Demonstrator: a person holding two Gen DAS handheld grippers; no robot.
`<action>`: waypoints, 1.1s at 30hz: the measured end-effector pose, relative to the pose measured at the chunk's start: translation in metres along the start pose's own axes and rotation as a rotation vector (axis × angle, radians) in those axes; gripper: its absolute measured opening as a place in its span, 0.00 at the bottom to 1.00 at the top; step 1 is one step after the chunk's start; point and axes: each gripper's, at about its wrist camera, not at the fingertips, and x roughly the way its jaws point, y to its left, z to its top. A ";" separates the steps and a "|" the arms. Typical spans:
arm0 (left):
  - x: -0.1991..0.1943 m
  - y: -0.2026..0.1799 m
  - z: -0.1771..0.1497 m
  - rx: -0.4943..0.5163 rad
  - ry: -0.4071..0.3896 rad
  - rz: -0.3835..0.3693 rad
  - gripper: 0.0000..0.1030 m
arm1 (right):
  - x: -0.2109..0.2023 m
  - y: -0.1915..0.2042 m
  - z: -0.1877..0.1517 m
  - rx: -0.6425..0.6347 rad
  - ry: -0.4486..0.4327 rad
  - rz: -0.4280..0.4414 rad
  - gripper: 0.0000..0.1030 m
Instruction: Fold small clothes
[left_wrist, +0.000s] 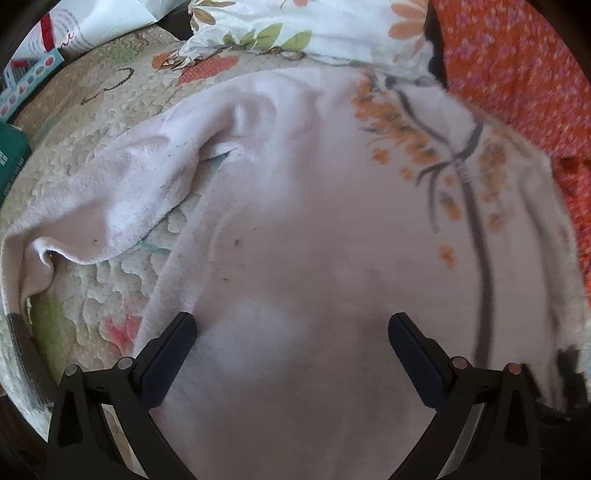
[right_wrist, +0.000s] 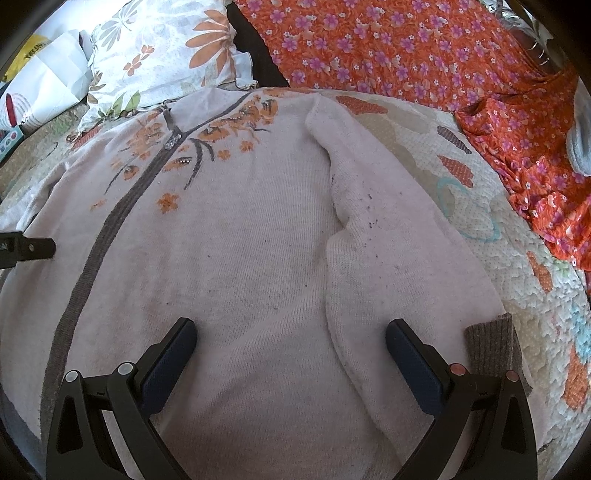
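Note:
A pale pink knitted cardigan (right_wrist: 236, 236) with orange flower embroidery and a grey-brown zip band lies front up on a quilted bedspread (right_wrist: 517, 280). Its one sleeve (right_wrist: 399, 258) is laid along the body, the brown cuff (right_wrist: 491, 343) near my right gripper. My right gripper (right_wrist: 291, 332) hovers over the lower body, jaws wide, nothing between them. In the left wrist view the same cardigan (left_wrist: 314, 240) fills the frame, its other sleeve (left_wrist: 122, 199) rumpled to the left. My left gripper (left_wrist: 291, 328) stands wide open above the fabric, empty. Part of the left gripper (right_wrist: 26, 247) shows at the right view's left edge.
An orange cloth with purple flowers (right_wrist: 424, 55) lies at the back right. A white pillow with leaf and flower print (right_wrist: 162, 59) sits behind the cardigan. Papers and boxes (left_wrist: 40, 62) lie at the far left, with a green box (left_wrist: 11, 155) at the quilt's edge.

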 end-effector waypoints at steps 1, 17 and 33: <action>-0.005 -0.001 0.000 0.001 -0.015 -0.016 1.00 | 0.000 0.000 0.001 -0.001 0.006 -0.003 1.00; -0.054 0.005 0.000 0.027 -0.151 0.013 1.00 | -0.023 -0.016 0.023 0.133 0.110 0.122 0.87; -0.045 0.006 0.000 0.008 -0.104 -0.009 1.00 | -0.072 -0.187 -0.012 0.421 0.246 -0.042 0.88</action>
